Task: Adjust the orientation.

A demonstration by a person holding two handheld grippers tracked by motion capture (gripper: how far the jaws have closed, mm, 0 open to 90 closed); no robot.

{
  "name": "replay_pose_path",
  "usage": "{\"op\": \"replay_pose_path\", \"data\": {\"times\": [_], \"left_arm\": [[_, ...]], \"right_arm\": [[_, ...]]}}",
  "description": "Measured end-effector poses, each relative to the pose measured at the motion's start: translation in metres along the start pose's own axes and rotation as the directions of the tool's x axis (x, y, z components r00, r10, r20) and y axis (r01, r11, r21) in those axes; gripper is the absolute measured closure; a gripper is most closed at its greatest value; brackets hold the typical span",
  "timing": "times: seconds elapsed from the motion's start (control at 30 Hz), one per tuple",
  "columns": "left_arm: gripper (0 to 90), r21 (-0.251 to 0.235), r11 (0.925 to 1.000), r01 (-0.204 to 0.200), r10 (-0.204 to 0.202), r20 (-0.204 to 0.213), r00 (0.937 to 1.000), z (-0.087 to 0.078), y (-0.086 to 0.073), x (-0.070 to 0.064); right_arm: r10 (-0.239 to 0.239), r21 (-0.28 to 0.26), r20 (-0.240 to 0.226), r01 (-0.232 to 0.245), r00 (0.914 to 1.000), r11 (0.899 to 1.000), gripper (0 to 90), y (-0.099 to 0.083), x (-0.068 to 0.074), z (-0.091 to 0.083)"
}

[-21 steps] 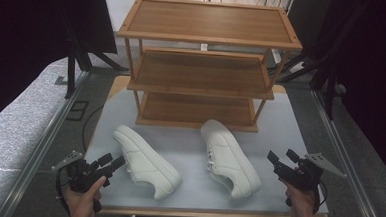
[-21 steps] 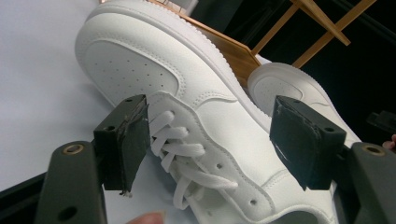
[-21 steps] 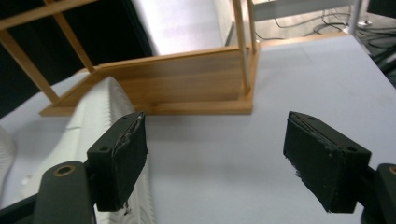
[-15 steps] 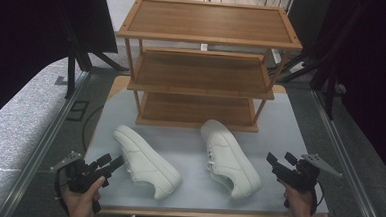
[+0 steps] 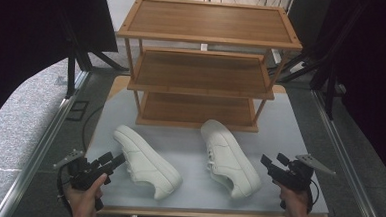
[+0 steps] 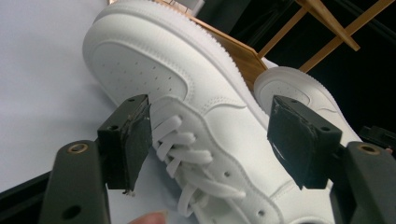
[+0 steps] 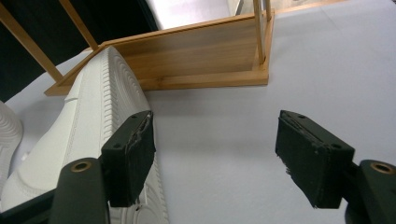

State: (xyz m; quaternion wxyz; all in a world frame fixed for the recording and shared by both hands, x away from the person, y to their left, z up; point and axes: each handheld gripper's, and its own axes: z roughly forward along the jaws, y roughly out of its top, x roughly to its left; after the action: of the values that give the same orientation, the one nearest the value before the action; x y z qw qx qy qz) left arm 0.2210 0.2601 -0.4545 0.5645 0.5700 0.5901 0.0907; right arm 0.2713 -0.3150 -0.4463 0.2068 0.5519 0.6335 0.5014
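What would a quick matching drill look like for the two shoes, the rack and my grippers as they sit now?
Things:
1. left shoe
2. right shoe
3. shoe rack
4. right gripper

States:
A. bare wooden shelves, at the back of the table
B. open, beside a sole, gripping nothing
C. framed between the open left gripper jaws, untouched
D. lying on the table, nearest the right gripper

Pairs: 1-C, 2-D, 3-A, 4-B

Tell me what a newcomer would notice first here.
Two white shoes lie on the grey table: the left shoe and the right shoe, toes toward the wooden rack behind them. The open left gripper sits at the left shoe's side, and the open right gripper waits beside the right shoe.
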Motion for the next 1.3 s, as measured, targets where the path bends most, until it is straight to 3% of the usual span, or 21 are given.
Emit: {"op": "replay_pose_path", "data": {"times": [0.13, 0.2, 0.23, 0.3, 0.4, 0.5, 0.7, 0.77, 0.83, 0.9, 1.0, 1.1, 1.2, 1.3], "left_arm": [[31.3, 0.014, 0.999, -0.041, 0.041, 0.006, 0.9991, 0.002, -0.001, -0.006], [31.8, 0.029, 0.9962, -0.082, 0.081, 0.016, 0.9966, 0.001, -0.005, -0.008], [32.0, 0.029, 0.9962, -0.082, 0.081, 0.016, 0.9966, 0.001, -0.005, -0.008], [32.6, 0.026, 0.9965, -0.079, 0.078, 0.025, 0.9966, -0.001, -0.005, -0.008], [34.0, 0.018, 0.995, -0.098, 0.097, 0.04, 0.9944, -0.004, -0.003, -0.009], [36.2, 0.014, 0.9935, -0.113, 0.113, 0.026, 0.9933, -0.009, 0.0, -0.011], [48.2, 0.034, 0.99, -0.137, 0.138, -0.017, 0.9903, -0.015, 0.002, -0.019], [58.5, 0.039, 0.9888, -0.144, 0.145, -0.028, 0.989, -0.015, 0.003, -0.023], [61.9, 0.042, 0.9883, -0.146, 0.147, -0.026, 0.9887, -0.016, 0.001, -0.028], [73.5, 0.054, 0.9872, -0.15, 0.152, -0.025, 0.9881, -0.016, -0.003, -0.032], [81.0, 0.083, 0.9835, -0.161, 0.163, -0.016, 0.9866, -0.018, -0.018, -0.042], [83.6, 0.099, 0.9818, -0.162, 0.164, -0.008, 0.9865, -0.018, -0.026, -0.047], [83.5, 0.133, 0.9747, -0.179, 0.182, -0.004, 0.9834, -0.017, -0.037, -0.052], [85.3, 0.172, 0.9686, -0.18, 0.183, -0.005, 0.983, -0.014, -0.05, -0.053]], "right_arm": [[-0.003, -0.016, -0.003, 0.003, 1.0, 1.0, 28.6, 0.005, -0.001, -0.005], [-0.014, -0.033, -0.029, 0.013, 0.9995, 0.999, 28.6, 0.013, -0.001, -0.012], [-0.014, -0.033, -0.029, 0.013, 0.9995, 0.999, 28.6, 0.013, -0.001, -0.012], [-0.066, -0.041, -0.043, 0.064, 0.9969, 0.997, 28.4, 0.017, 0.004, -0.019], [-0.09, -0.042, -0.049, 0.088, 0.9947, 0.995, 28.0, 0.018, 0.006, -0.022], [-0.088, -0.048, -0.054, 0.085, 0.9946, 0.995, 27.9, 0.018, 0.006, -0.021], [-0.064, -0.05, -0.063, 0.061, 0.9959, 0.997, 28.2, 0.015, 0.004, -0.021], [-0.056, -0.051, -0.056, 0.053, 0.9969, 0.997, 28.3, 0.014, 0.003, -0.023], [-0.047, -0.054, -0.054, 0.044, 0.9975, 0.998, 28.3, 0.014, 0.002, -0.024], [-0.03, -0.055, -0.034, 0.028, 0.999, 0.998, 28.0, 0.014, -0.001, -0.025], [0.024, -0.073, -0.059, -0.028, 0.998, 0.997, 28.1, 0.018, -0.009, -0.026], [0.025, -0.076, -0.064, -0.03, 0.9976, 0.997, 28.1, 0.019, -0.009, -0.025], [0.019, -0.073, -0.071, -0.024, 0.9973, 0.997, 28.0, 0.019, -0.007, -0.023], [0.018, -0.061, -0.044, -0.02, 0.9989, 0.998, 27.4, 0.02, -0.004, -0.019]]}}
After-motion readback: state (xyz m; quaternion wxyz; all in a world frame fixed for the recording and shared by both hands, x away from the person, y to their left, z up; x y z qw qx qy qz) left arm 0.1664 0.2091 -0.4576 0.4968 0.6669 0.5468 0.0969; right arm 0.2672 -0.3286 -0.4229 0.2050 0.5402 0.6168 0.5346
